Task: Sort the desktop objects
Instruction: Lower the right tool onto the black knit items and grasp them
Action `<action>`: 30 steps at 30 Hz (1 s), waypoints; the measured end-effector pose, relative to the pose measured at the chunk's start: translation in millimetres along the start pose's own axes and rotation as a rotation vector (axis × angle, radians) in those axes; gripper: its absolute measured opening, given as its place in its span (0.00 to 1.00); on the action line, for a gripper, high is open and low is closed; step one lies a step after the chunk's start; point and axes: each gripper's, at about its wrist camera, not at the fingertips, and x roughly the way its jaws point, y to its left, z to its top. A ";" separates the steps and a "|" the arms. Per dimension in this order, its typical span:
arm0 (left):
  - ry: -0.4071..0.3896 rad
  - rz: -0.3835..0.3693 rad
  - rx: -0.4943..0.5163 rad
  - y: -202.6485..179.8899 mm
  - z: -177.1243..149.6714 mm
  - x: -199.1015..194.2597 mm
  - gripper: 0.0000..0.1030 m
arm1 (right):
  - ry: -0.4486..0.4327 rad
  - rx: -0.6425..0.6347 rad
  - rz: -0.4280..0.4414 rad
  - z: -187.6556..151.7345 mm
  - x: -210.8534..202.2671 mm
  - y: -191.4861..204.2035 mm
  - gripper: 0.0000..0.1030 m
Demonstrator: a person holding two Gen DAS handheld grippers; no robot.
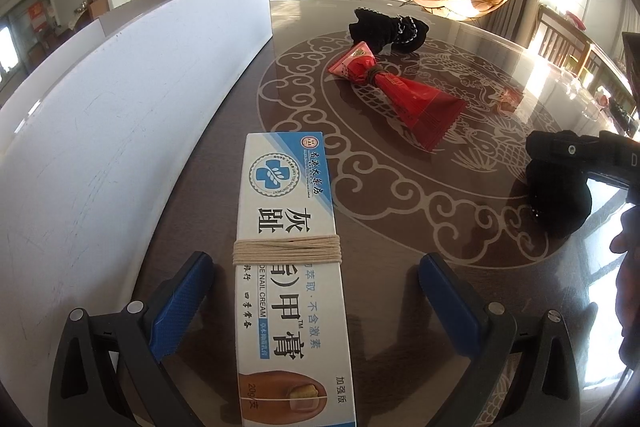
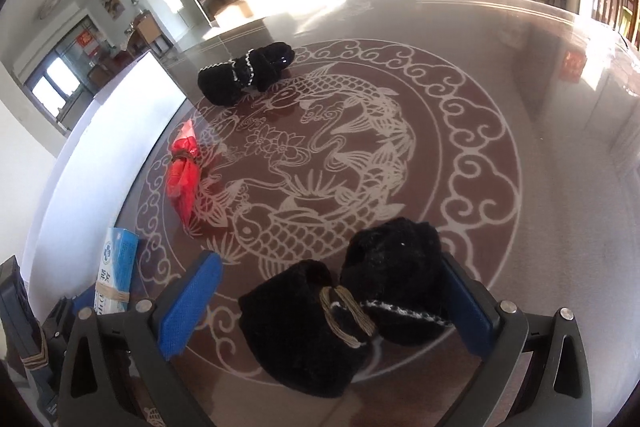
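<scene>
Left hand-held gripper (image 1: 316, 291): jaws wide apart, astride the cream box (image 1: 290, 267) lying on the bench (image 1: 460, 39), not touching it.
Right hand-held gripper (image 2: 334, 291): jaws spread around the black sock bundle (image 2: 344, 311), right pad touching.

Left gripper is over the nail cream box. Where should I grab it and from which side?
Grip the nail cream box across its narrow width near the string wrap, coming along its length from the near end. It lies flat, lengthwise between the open left gripper fingers, both long sides clear.
</scene>
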 end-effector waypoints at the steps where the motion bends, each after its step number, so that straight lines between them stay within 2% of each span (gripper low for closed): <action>1: 0.000 0.000 0.000 0.0 0.0 0.0 1.00 | 0.000 -0.030 -0.002 0.2 4.1 8.4 1.00; 8: 0.000 -0.001 -0.001 -0.1 0.0 0.1 1.00 | 0.030 -0.251 -0.019 -6.5 19.9 51.4 1.00; 12: 0.000 -0.001 -0.001 0.0 0.2 -0.2 1.00 | 0.008 -0.212 -0.075 -7.3 8.9 46.2 1.00; 16: 0.000 -0.001 -0.001 0.2 0.2 -0.3 1.00 | 0.040 -0.158 -0.120 -15.4 5.0 40.6 1.00; 20: 0.000 -0.001 -0.001 0.3 0.3 -0.4 1.00 | 0.061 -0.171 -0.135 -23.0 13.0 42.8 1.00; 24: 0.000 -0.001 -0.001 0.3 0.5 -0.3 1.00 | 0.049 -0.238 -0.179 -30.4 17.3 50.0 1.00; 30: 0.000 -0.001 -0.001 0.2 0.8 0.1 1.00 | -0.007 -0.276 -0.175 -39.0 16.4 50.2 1.00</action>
